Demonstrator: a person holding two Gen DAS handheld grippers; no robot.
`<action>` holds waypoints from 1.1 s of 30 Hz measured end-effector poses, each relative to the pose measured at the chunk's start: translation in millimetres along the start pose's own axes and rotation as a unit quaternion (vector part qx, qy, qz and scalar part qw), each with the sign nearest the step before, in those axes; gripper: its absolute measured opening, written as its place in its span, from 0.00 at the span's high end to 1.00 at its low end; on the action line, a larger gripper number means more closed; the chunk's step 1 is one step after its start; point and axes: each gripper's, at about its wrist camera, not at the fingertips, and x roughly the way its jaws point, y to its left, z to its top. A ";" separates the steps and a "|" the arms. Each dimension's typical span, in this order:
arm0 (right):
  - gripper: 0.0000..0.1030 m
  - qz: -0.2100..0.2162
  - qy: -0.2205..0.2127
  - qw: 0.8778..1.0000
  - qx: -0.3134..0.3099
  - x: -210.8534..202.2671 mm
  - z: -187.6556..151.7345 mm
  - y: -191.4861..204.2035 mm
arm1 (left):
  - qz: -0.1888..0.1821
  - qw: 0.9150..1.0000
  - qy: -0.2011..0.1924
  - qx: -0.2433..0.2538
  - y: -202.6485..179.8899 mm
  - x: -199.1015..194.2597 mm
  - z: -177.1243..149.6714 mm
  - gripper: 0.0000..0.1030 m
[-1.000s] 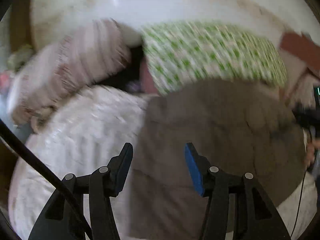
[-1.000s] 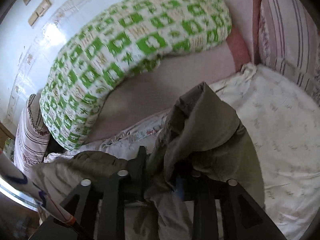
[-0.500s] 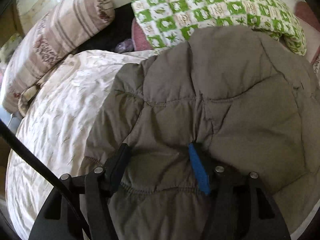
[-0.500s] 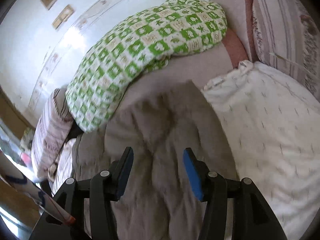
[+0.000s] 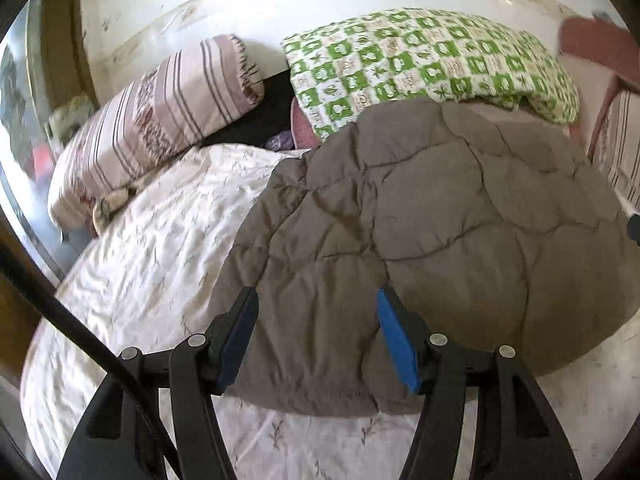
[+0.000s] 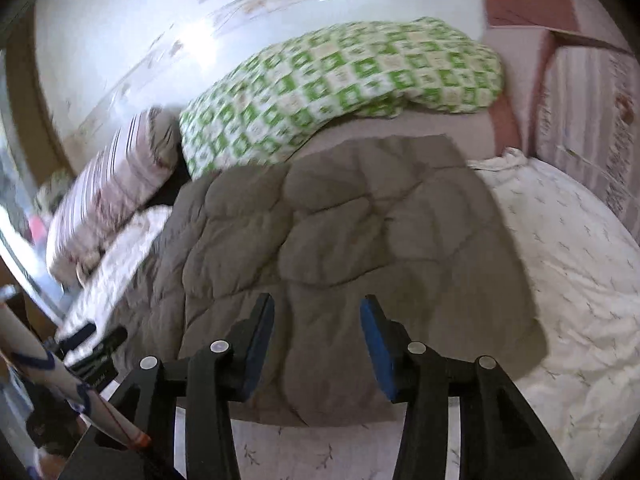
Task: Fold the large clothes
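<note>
jacket [image 5: 440,216] lying puffy, soft, light on bed [image 5: 152,264] | left gripper [image 5: 316,336], right gripper [image 6: 316,344] hovering spread, empty, right's jaws just closing slightly | judging hem at bed's near edge offering best hold

A white-sheeted bed [image 5: 152,264] carries a brown quilted jacket [image 5: 420,232], striped pillow [image 5: 160,120] and green-checked blanket [image 5: 420,60].

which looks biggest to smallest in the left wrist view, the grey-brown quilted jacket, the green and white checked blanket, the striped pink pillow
1. Grey-brown quilted jacket, though it lies nearest the camera, which inflates it.
2. Green and white checked blanket.
3. Striped pink pillow, though the gap to the blanket is slight and fisheye warping makes it unsure.
</note>
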 end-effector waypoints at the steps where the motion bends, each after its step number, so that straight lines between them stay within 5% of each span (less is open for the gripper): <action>1: 0.52 -0.007 0.003 1.000 -0.009 10.2 -2.5 3.2 | -0.003 1.000 0.004 -0.001 -1.1 6.3 -1.2 0.41; 8: 0.53 -0.042 0.072 0.996 -0.039 79.0 -17.9 7.2 | -0.004 0.999 0.054 -0.002 -0.3 62.6 -0.8 0.37; 13: 0.53 -0.047 0.083 0.995 -0.042 104.9 -22.9 2.1 | 0.001 0.999 0.055 0.000 -0.7 76.5 -0.6 0.34; 19: 0.53 -0.034 0.086 0.995 -0.029 93.7 -17.9 -2.1 | 0.000 0.999 0.041 -0.012 0.8 68.9 -0.5 0.34; 22: 0.54 -0.014 0.044 0.999 0.000 64.2 1.8 -12.6 | 0.000 0.999 0.016 -0.029 10.9 56.0 7.2 0.34; 26: 0.54 -0.080 0.011 0.997 0.008 46.7 16.5 -43.0 | 0.018 0.999 0.015 -0.047 29.2 60.5 12.2 0.34; 29: 0.54 -0.113 0.027 0.992 0.049 53.7 13.5 -79.7 | 0.017 0.996 0.048 -0.073 40.8 82.0 7.0 0.34; 33: 0.56 -0.086 0.071 0.987 0.113 77.5 3.2 -111.2 | 0.027 0.997 0.054 -0.056 36.4 90.1 4.6 0.34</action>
